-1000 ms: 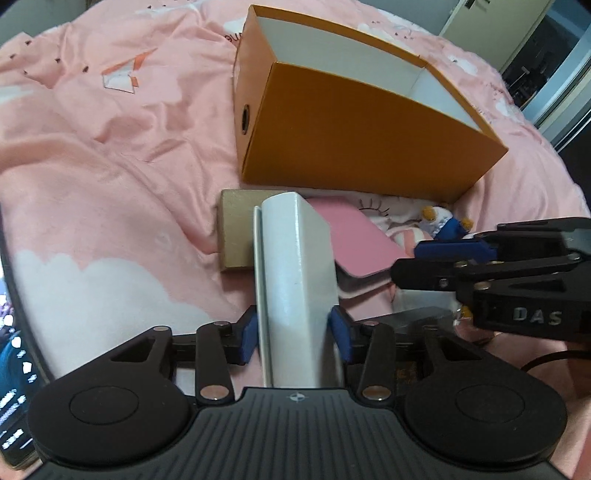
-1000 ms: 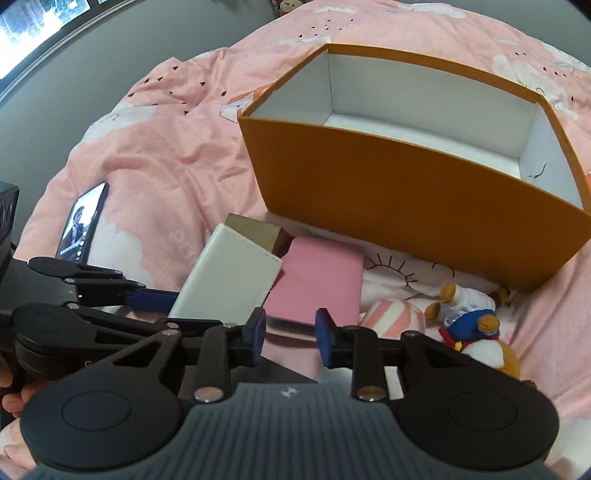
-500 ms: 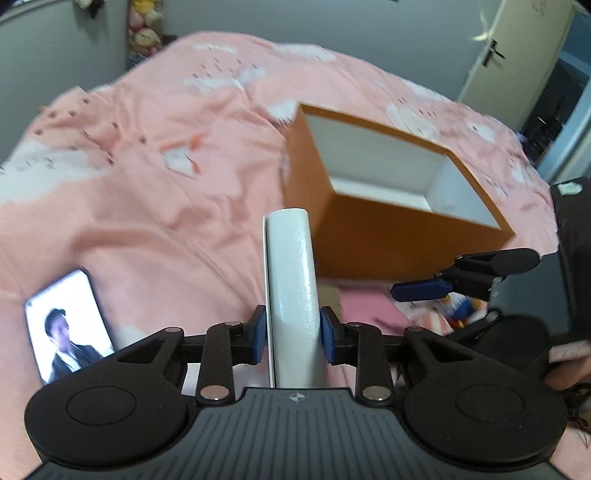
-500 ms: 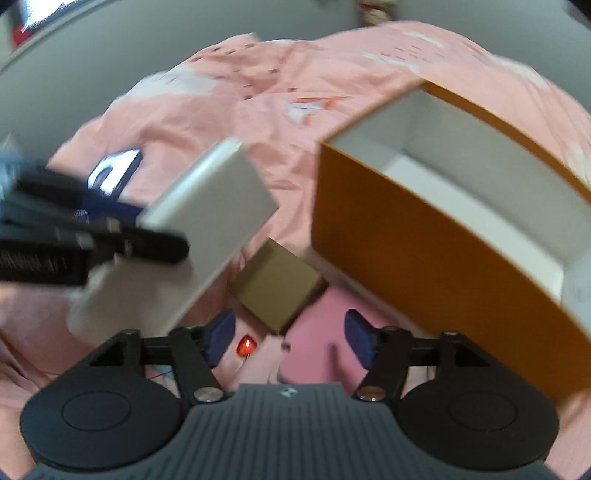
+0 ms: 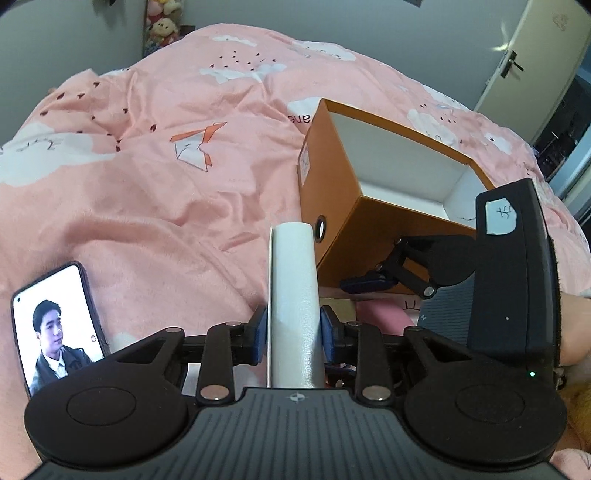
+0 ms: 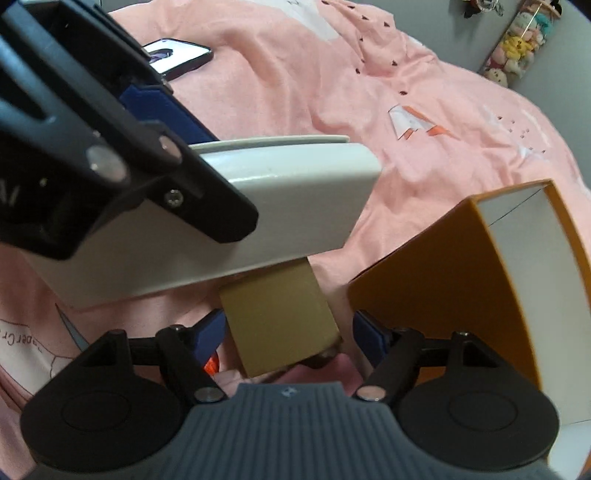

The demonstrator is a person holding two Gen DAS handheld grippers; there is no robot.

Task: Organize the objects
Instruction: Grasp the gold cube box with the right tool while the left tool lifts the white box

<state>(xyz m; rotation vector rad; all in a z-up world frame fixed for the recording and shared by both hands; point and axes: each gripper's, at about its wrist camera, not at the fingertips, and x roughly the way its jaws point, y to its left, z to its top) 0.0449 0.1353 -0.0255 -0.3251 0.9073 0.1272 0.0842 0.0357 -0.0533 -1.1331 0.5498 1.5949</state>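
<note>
My left tongs point(image 5: 291, 334) clamp the white case point(image 5: 293, 295); my right tongs point(image 6: 286, 332) are opening astride the tan box point(image 6: 277, 321). I'd lower squarely before pinching.

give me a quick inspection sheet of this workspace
surface: pink bedspread, rumpled, cloud print
job's things: orange box open, nothing seen inside; white case lifted; tan box on the bed beside the orange box
clutter: phone, screen lit, lying flat
grippers: left tool shut on white case; right tool opening, straddling the tan box, pads clear
cables: nothing seen
surroundings: door, plush toys by the wall
</note>
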